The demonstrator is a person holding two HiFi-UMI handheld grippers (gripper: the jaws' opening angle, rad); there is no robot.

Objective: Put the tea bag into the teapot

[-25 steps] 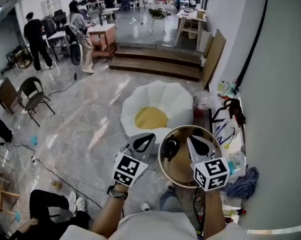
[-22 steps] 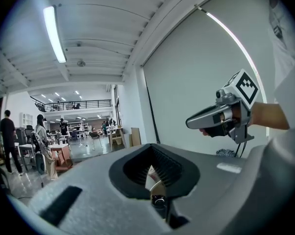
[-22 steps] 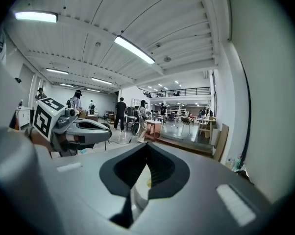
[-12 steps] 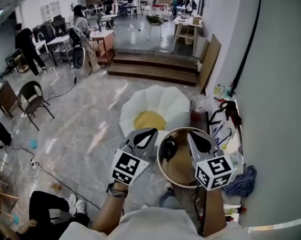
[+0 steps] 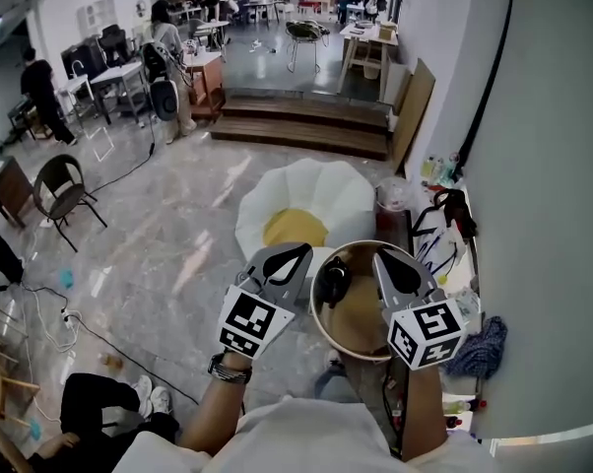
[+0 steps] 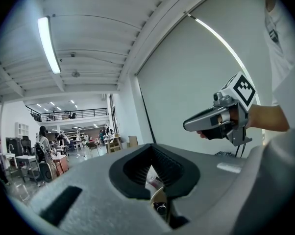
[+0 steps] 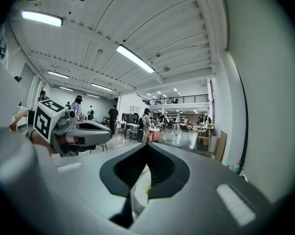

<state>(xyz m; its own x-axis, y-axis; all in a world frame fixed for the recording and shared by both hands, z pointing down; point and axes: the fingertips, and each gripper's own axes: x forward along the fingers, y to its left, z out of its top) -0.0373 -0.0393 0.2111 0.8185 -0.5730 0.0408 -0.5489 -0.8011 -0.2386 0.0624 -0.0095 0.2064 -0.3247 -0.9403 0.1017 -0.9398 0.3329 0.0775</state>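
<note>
Down in the head view, both grippers are up side by side over a round table (image 5: 320, 325) with a pale rim and a brown top. The left gripper (image 5: 296, 253) has its jaws pressed together on nothing, and the right gripper (image 5: 381, 257) is the same: jaws together, empty. Between the two noses sits a dark rounded thing (image 5: 334, 284) at the table's left edge. It looks like the teapot, though it is too small to be sure. The tea bag I cannot pick out in any view.

Over to the gripper views, and they miss nearly all of that! Each one looks up and out, with its own grey jaws filling the lower half. The left gripper view catches a ceiling strip light (image 6: 48, 44) and the bare white wall (image 6: 186, 87). The right gripper view takes in a long hall with people (image 7: 113, 115) standing by desks.

Back on the head view there is plenty around. A white flower-shaped cushion (image 5: 331, 193) with a yellow centre lies just beyond the table. Wooden steps (image 5: 306, 126) run behind it, and a chair (image 5: 60, 187) stands off left. A blue cloth (image 5: 482, 347) lies by the wall.
</note>
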